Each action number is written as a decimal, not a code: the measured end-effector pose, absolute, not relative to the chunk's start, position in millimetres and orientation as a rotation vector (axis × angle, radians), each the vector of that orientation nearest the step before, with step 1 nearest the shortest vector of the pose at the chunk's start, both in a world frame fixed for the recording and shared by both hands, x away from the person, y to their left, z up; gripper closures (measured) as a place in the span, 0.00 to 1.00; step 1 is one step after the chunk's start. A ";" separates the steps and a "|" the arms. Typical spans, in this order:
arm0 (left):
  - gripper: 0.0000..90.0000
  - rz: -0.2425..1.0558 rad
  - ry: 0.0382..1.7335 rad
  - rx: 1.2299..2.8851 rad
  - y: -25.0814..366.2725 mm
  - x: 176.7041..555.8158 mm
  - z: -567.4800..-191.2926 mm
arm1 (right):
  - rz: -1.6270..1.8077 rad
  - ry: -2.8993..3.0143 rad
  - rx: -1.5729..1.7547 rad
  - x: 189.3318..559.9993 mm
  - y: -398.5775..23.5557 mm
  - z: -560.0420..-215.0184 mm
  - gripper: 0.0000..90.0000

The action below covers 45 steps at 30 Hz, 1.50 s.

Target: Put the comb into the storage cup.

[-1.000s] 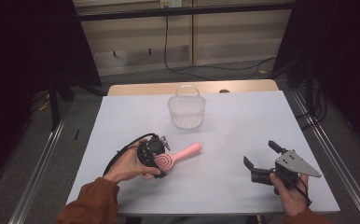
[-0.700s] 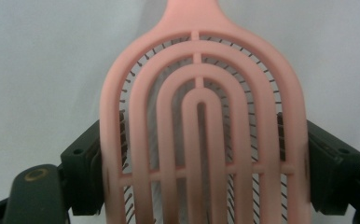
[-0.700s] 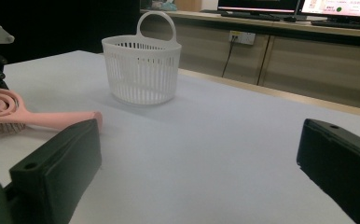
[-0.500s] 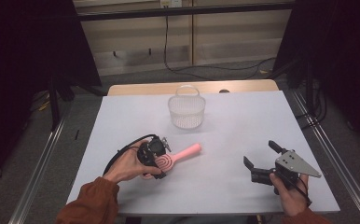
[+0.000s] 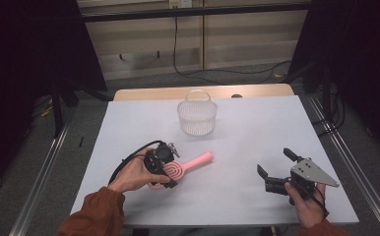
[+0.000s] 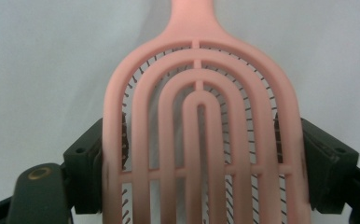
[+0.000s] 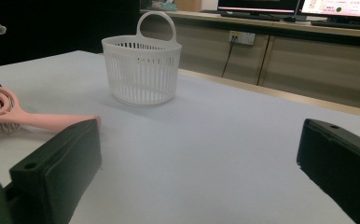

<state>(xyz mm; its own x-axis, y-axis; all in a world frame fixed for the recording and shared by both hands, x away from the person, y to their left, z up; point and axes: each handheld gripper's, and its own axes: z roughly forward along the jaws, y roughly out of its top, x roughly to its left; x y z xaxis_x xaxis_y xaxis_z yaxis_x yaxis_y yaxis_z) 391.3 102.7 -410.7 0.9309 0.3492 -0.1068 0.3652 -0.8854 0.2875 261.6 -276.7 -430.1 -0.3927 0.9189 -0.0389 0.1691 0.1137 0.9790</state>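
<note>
High view | left gripper (image 5: 164, 169) gripped pink hairbrush (image 5: 188, 164) by its head's edges, near-left on table (image 5: 257, 132) | handle ran far-right toward white basket (image 5: 197, 117) | right gripper (image 5: 275, 169) wide open, idle, near-right

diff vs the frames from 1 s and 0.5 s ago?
Nothing visibly changed. The left tongs sit closed around the head of the pink slotted plastic hairbrush on the white table, the right tongs are open and empty near the right edge, and the white slotted plastic basket has not moved.
</note>
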 end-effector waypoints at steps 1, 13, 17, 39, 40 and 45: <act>0.22 -0.082 0.528 2.789 103.0 391.7 -410.5 | 1.340 1.683 1.072 261.8 -276.8 -430.1 0.00; 0.22 -0.043 0.549 2.725 109.1 393.1 -397.1 | 1.338 1.683 1.072 261.8 -276.6 -430.1 0.00; 0.22 -0.038 0.574 2.722 107.7 391.0 -398.4 | 1.338 1.682 1.074 261.6 -276.7 -430.1 0.00; 0.22 0.070 0.582 2.669 110.5 389.5 -387.7 | 1.339 1.682 1.072 261.8 -276.3 -430.1 0.00; 0.22 0.073 0.591 2.662 110.5 389.2 -386.8 | 1.341 1.681 1.073 261.8 -276.2 -430.1 0.00; 0.22 0.072 0.597 2.650 111.3 389.5 -385.1 | 1.341 1.681 1.075 261.6 -276.1 -430.0 0.00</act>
